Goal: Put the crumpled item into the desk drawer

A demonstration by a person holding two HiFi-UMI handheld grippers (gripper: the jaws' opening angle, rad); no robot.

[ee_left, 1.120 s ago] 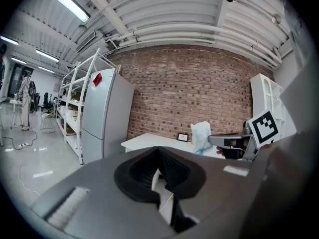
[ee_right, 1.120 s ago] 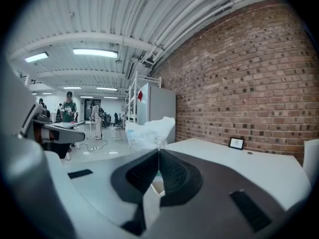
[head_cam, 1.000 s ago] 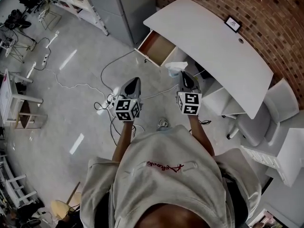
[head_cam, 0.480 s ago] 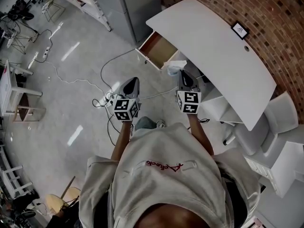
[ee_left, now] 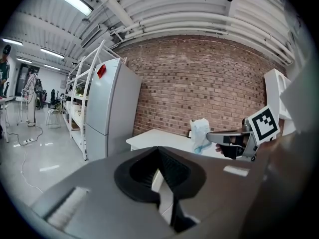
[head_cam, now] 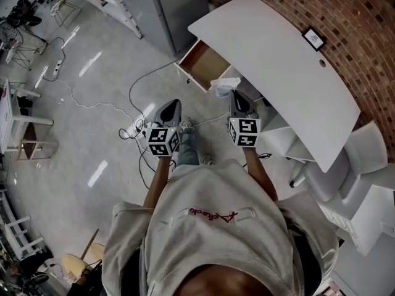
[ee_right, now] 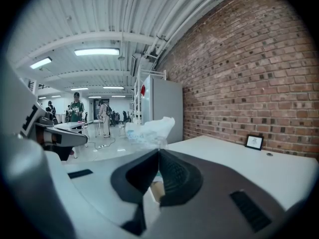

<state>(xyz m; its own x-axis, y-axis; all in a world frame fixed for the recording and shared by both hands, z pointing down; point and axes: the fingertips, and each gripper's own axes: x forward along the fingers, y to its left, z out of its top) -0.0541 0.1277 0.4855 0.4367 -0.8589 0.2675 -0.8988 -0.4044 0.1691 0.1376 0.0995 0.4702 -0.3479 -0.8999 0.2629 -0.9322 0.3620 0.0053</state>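
Right hand-held gripper: jaws pressed together on the crumpled item. The pinch takes the item's lower edge, and the rest stands up past the tips. In the right gripper view the tips meet with the item bunched just above them.

Left hand-held gripper: jaws pressed together, nothing between them. In the left gripper view the tips touch at the top, and only a slim gap shows lower down. It is held level with the right one, well apart from it, over bare floor and a cable.

Item: white, thin and part see-through, like a scrunched bag or wrapper, with a faint blue tinge low down. Its edges are ragged and creased. It hangs in the air off the gripper tips, touching nothing else. In the head view it sits just beside the front corner of the drawer and close to the counter edge. It is not inside the drawer.

Drawer: pulled out from under the counter, with a brown bottom and white sides.

Counter: white, set against a brick wall, with a small framed picture near the wall side.
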